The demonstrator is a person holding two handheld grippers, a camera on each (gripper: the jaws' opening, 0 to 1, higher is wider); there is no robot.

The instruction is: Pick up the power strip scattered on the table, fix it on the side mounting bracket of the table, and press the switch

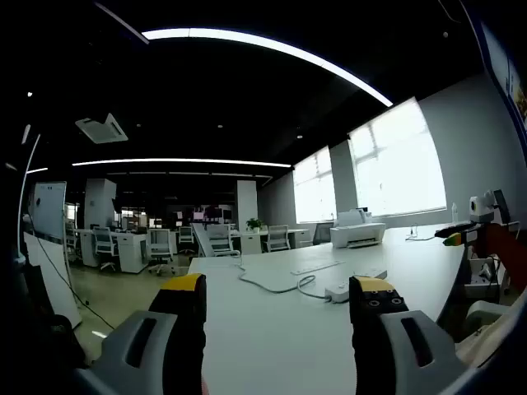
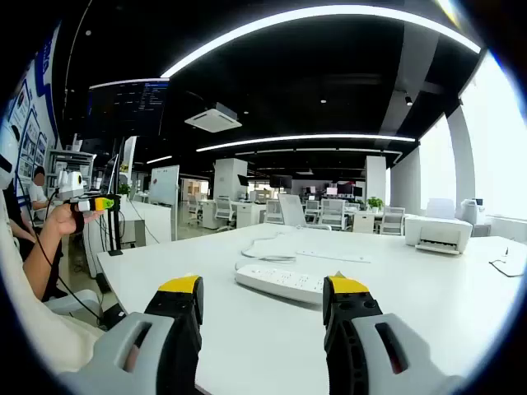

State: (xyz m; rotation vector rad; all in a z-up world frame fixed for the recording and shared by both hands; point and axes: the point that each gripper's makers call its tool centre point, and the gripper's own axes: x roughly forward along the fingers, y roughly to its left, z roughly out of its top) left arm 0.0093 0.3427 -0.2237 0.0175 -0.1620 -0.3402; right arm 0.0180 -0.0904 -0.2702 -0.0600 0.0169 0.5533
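A long white power strip (image 2: 280, 282) lies flat on the white table (image 2: 247, 346), its cable (image 2: 262, 257) looping away behind it. My right gripper (image 2: 263, 290) hovers just short of it, open, with nothing between its yellow-tipped jaws. In the left gripper view the power strip (image 1: 338, 292) looks small and far across the table (image 1: 272, 346), with its cable (image 1: 276, 286) curling to the left. My left gripper (image 1: 278, 288) is open and empty, well back from the strip.
A thin white bar (image 2: 333, 257) lies behind the strip. A white printer (image 2: 438, 233) stands at the table's far end. At the left a person's hand (image 2: 62, 218) holds a gripper-like tool (image 2: 92, 203); a similar tool (image 1: 461, 233) shows at the right. Desks and chairs fill the office behind.
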